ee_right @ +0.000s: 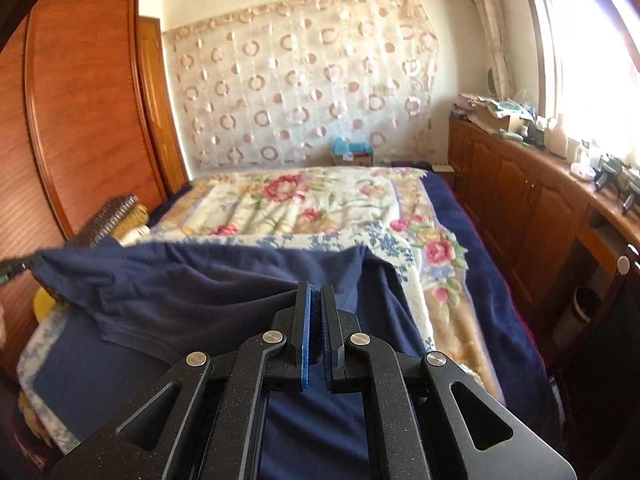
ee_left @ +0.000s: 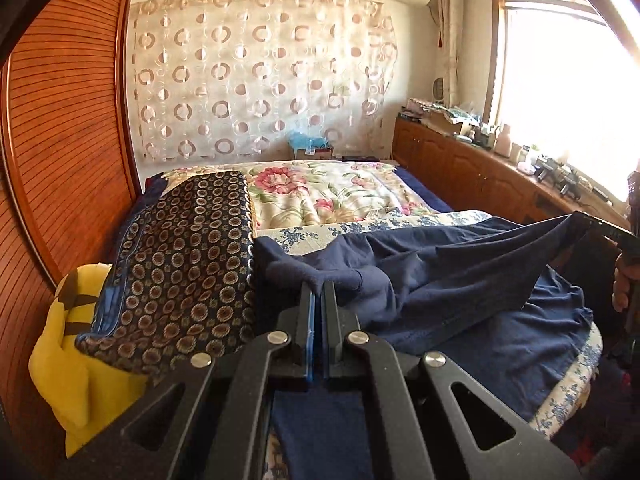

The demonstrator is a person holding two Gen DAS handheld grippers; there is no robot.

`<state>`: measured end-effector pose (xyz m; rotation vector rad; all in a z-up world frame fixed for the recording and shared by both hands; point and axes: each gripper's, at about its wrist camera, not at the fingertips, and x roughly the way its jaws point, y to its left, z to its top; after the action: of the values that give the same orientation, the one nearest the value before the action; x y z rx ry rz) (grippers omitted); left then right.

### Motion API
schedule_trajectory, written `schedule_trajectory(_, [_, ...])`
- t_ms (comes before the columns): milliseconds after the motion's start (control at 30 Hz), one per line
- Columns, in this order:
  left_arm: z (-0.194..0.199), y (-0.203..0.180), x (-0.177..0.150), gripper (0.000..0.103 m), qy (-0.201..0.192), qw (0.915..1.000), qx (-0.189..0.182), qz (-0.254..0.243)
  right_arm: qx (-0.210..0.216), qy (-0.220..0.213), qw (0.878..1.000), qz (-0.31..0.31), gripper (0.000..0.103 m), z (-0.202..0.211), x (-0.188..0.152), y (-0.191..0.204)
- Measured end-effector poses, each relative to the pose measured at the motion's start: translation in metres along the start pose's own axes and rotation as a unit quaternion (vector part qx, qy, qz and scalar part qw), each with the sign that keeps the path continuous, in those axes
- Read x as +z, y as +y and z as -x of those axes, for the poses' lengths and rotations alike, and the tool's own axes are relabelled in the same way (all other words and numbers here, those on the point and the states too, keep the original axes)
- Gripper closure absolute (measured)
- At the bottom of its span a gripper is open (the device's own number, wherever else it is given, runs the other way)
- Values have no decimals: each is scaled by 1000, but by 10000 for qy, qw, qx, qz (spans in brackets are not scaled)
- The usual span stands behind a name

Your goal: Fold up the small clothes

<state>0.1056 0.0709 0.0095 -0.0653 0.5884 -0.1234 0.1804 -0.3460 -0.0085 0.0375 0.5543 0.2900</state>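
Bedroom, sunlit from the window on my right; bed (ee_left: 360, 184) with a floral blanket, wooden wardrobe (ee_left: 60, 160) to the left, low cabinets under the window. Navy garment (ee_left: 460, 280) lies across the near end of the bed on a blue-print sheet, part flat, part lifted.

My left gripper (ee_left: 319, 292) is clenched on a bunched fold of the garment, cloth pinched between the blue pads. My right gripper (ee_right: 316, 296) is also clamped on navy cloth, jaws nearly together with fabric in the gap. Between the two the upper edge is pulled taut off the bed and the lower layer stays down. In the left view the right gripper (ee_left: 596, 226) shows at the far edge, cloth stretched to it.

Patterned cushion (ee_left: 180, 264) sits just beside the garment on the left, yellow plush (ee_left: 76, 344) under it at the bed edge.

Handling guess: thin knit, light, very soft, no stiffness, so it will sag and wrinkle between the holds and slide easily on the sheet. Best taken at corners or hem, both layers pinched, tension kept even. Risk is grabbing only one layer, or dragging the bottom layer along. Which garment part I hold, I cannot tell; looks like a small shirt or shorts. Fold appears midway.
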Motion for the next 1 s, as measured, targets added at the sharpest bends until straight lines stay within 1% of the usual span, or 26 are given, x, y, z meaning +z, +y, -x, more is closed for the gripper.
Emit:
schedule_trajectory(200, [26, 4, -10, 103, -136, 9998, -76, 114, 46, -311, 9994, 119, 101, 33, 12, 7])
schedule_trajectory(333, [38, 3, -31, 103, -47, 9997, -127, 191, 2, -432, 9990, 120, 101, 56, 12, -1])
schedule_trajectory(433, [42, 2, -50, 103, 78, 9995, -169, 268, -83, -426, 9990, 85, 101, 73, 3, -11])
schedule_trajectory(500, [41, 3, -68, 103, 237, 9991, -149, 321, -145, -328, 9993, 57, 101, 81, -11, -19])
schedule_trajectory(600, [41, 4, -91, 103, 441, 9982, -95, 392, -353, -14, 9993, 92, 101, 80, -38, -28])
schedule_trajectory(667, [41, 7, -105, 103, 556, 9974, -41, 460, -403, 192, 9990, 37, 101, 77, -58, -34])
schedule_trajectory(800, [34, 13, -117, 103, 731, 9957, 0, 574, -439, 468, 9977, -234, 101, 71, -88, -47])
schedule_trajectory(867, [30, 12, -121, 103, 829, 9951, 18, 542, -427, 615, 9966, -345, 101, 63, -96, -52])
schedule_trajectory(1000, [24, 10, -123, 103, 897, 9943, -3, 569, -561, 779, 9949, -316, 101, 51, -102, -51])
